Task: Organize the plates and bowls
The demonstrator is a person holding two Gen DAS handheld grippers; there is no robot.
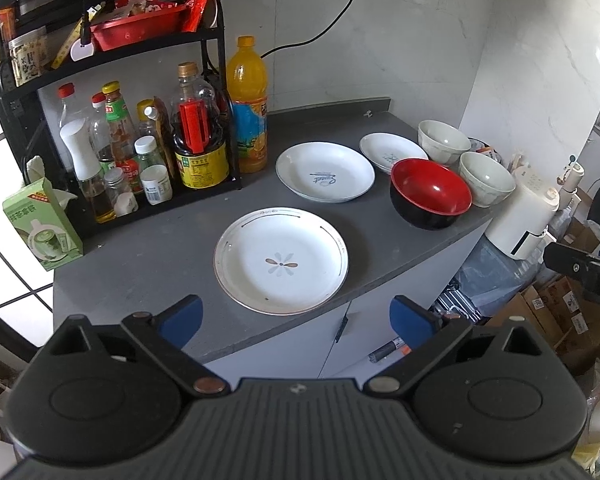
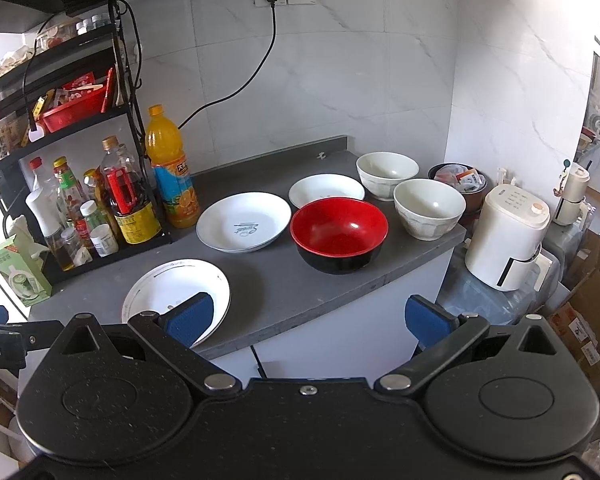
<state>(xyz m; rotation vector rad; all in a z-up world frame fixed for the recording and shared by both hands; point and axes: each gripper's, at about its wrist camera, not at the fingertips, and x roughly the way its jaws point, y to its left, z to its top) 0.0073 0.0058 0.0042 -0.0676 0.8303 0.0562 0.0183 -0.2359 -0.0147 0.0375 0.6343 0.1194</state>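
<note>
Three white plates lie on the grey counter (image 1: 148,248): a flower-marked plate (image 1: 281,260) (image 2: 168,292) at the front, a plate with blue script (image 1: 325,171) (image 2: 243,221) behind it, and a small plate (image 1: 392,151) (image 2: 326,190) further back. A red-and-black bowl (image 1: 431,193) (image 2: 339,233) stands right of them, with two white bowls (image 1: 444,139) (image 1: 486,178) (image 2: 387,174) (image 2: 429,208) beyond. My left gripper (image 1: 296,316) hovers open just short of the flower plate. My right gripper (image 2: 310,318) is open over the counter's front edge, empty.
A black rack (image 1: 112,128) of sauce bottles and an orange juice bottle (image 1: 247,100) (image 2: 171,168) fill the counter's left back. A green tissue box (image 1: 40,226) stands at the left edge. A white appliance (image 2: 508,236) and cardboard boxes (image 2: 584,320) sit off the right end.
</note>
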